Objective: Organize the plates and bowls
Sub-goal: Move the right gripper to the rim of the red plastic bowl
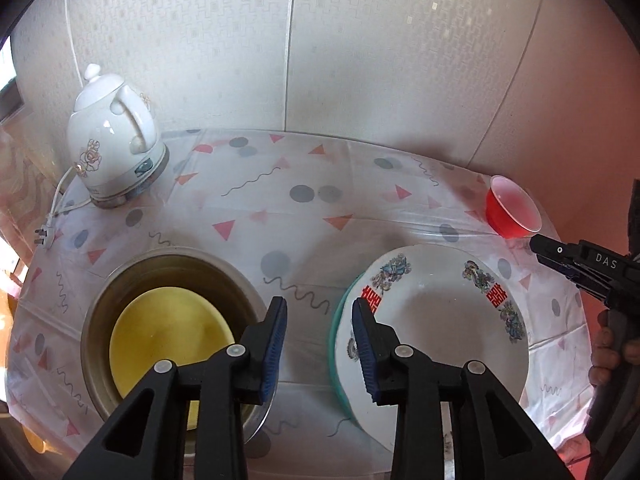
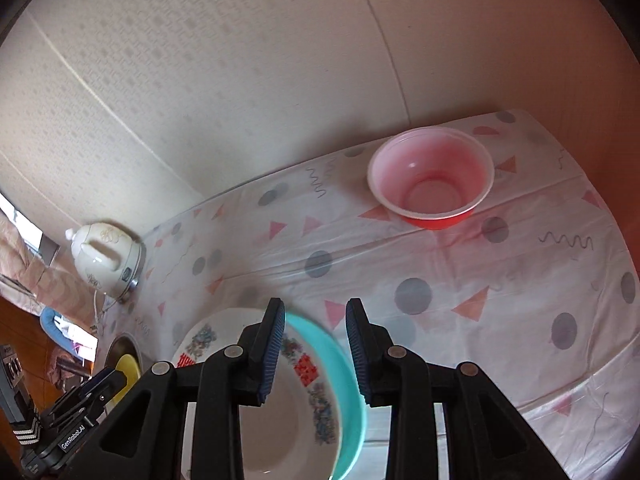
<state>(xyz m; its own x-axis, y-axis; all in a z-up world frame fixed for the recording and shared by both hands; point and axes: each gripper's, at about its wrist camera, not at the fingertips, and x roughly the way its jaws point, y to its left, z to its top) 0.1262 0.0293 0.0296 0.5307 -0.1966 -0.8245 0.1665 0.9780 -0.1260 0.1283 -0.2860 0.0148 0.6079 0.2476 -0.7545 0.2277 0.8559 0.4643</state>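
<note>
**A:** Plates first: where do they sit? From the left wrist view, the white ceramic plate with floral sprays and red double-happiness marks (image 1: 436, 332) lies at about four o'clock on the surface (image 1: 304, 216), stacked on a teal plate (image 1: 338, 320) whose rim shows only along the nine o'clock side.

**B:** Agreed. At eight o'clock stands a round metal basin (image 1: 100, 320) with a yellow plate (image 1: 160, 332) lying inside it. The small red plastic bowl with a pale inside (image 2: 430, 178) is alone at two o'clock, well apart from the stack.

**A:** Grippers?

**B:** The left gripper (image 1: 320, 344) has its blue pads apart with nothing between them, hovering between basin and stack. The right gripper (image 2: 314, 350) is also parted and empty, above the teal rim.

**A:** Handling?

**B:** My judgement: the patterned plate is stiff, glazed, fairly heavy and would chip or break if dropped. Pinch it at the rim, pads above and below the edge, since the face is too wide and slick. The red bowl looks light and thin; its wall may flex, so grip the lip gently.

**A:** Risk?

**B:** The plastic tablecloth looks slippery; the bowl could skate when nudged. The white electric kettle (image 1: 116, 140) at ten o'clock is out of the way.
</note>
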